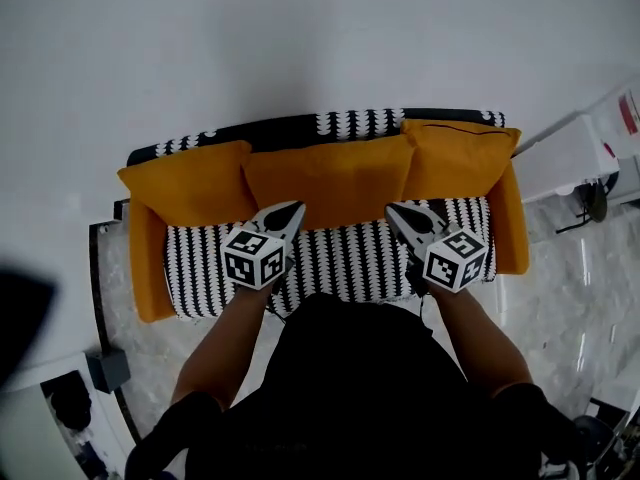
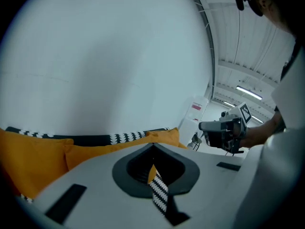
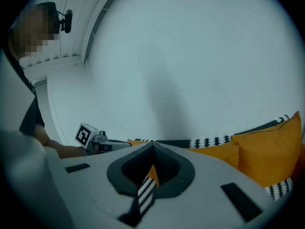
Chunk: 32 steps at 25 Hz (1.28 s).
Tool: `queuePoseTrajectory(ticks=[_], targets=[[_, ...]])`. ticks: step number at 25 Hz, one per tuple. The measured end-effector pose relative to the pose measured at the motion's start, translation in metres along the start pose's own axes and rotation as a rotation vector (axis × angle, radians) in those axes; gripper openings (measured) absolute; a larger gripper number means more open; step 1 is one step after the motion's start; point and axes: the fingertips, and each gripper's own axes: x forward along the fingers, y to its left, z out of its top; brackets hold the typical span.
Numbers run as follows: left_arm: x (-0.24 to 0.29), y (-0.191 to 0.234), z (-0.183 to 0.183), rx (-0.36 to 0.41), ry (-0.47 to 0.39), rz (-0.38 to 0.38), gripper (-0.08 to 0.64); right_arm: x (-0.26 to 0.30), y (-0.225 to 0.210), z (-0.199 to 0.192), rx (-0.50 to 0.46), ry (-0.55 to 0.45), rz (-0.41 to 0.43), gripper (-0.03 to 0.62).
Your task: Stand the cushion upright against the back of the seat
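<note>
White wall (image 1: 300, 38) behind, patterned sofa (image 1: 340, 263) against it. Middle orange cushion (image 1: 325, 178) looks stood upright on the backrest (image 1: 290, 126) already. Left gripper (image 1: 296, 207) and right gripper (image 1: 391, 211) are held just short of it, jaws pinched together, empty. Any lean is best fixed by gentle corner nudges.

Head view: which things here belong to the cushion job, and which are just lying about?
Job: middle cushion, probably, since both tools point at it; sofa back; seat; left tool and right tool, both shut and empty.
Lying about: left cushion; right cushion; white cabinet; grey box on the floor.
</note>
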Motion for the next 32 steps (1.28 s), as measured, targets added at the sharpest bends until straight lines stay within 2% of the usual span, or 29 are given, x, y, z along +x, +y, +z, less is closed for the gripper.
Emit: queuePoseTrajectory(ticks=[3,8,13,18,23,26,32], targets=[[-0.002,-0.055,-0.014,0.005,0.001,-0.036,0.015,-0.032,0.015,-0.003,-0.025,-0.044,0.013,0.035],[-0.005,-0.133,-0.031,-0.04,-0.058,-0.055,0.015,-0.098,0.013,-0.02,-0.004,-0.099,0.017,0.037],[-0.022,-0.196,-0.045,-0.082,-0.124,-0.025,0.015,-0.169,0.023,-0.039,-0.003,-0.142,0.071,0.037],[-0.046,-0.257,-0.077,-0.058,-0.141,0.028,0.015,-0.235,0.042,-0.066,0.034,-0.2,0.167,0.037],[-0.073,-0.302,-0.103,-0.06,-0.18,0.074,0.015,-0.277,0.06,-0.093,-0.003,-0.165,0.198,0.035],[-0.093,-0.319,-0.108,-0.053,-0.183,0.102,0.015,-0.29,0.068,-0.1,0.009,-0.147,0.197,0.035],[-0.129,-0.338,-0.087,-0.022,-0.219,0.118,0.015,-0.31,0.1,-0.095,-0.032,-0.13,0.204,0.035]])
